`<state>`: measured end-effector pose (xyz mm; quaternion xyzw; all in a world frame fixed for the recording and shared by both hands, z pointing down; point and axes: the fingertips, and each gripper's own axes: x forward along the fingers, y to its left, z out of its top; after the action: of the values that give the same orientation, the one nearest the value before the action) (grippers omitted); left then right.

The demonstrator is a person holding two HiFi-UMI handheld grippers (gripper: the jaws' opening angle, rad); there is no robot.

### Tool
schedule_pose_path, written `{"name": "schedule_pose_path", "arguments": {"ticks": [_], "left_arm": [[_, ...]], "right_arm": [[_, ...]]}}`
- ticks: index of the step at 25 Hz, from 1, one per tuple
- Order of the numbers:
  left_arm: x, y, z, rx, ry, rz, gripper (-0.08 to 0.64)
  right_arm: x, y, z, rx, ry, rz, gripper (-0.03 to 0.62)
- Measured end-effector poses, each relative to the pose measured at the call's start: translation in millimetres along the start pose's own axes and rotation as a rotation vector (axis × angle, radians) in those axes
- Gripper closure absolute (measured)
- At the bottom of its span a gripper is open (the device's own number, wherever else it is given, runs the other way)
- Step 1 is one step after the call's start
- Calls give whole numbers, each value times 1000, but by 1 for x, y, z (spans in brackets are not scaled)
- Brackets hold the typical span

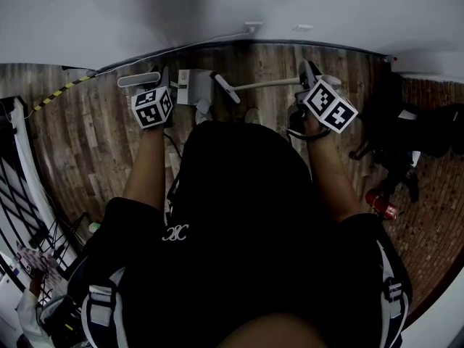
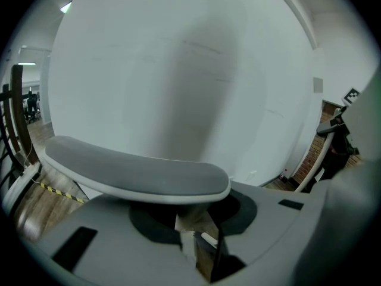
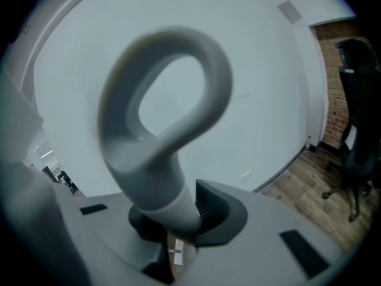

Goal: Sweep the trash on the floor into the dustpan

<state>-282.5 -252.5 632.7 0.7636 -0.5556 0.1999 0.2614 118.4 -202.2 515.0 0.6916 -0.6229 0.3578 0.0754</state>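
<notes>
- While both arms reach forward in the head view, the left tool (image 1: 154, 85) carries the dustpan (image 1: 190, 87) by its handle. The right tool (image 1: 310, 78) carries the broom (image 1: 264, 85), whose head lies just beside the pan on the wooden floor (image 1: 87, 136). A pale scrap (image 1: 204, 109) near the pan may be the trash, though it is too small to be sure.
- Left gripper view: the jaws are clamped on the stem under a flat grey grip (image 2: 137, 171). I judge that the pan's lip should sit flush on the boards and not rock.
- Right gripper view: the jaws pinch the shaft just below a smooth grey loop (image 3: 164, 100). Short, low strokes toward the pan should serve best.
</notes>
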Motion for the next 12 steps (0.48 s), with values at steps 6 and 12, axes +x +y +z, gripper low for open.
{"name": "schedule_pose_path", "arguments": {"ticks": [6,12], "left_arm": [[-10,9,19,-54,-26,42,467],[-20,26,66,-154,-45,144,465]], "right_arm": [[-7,-17,-5,18,4,-18,529],[-18,-28,5,20,-27,-34,529]]}}
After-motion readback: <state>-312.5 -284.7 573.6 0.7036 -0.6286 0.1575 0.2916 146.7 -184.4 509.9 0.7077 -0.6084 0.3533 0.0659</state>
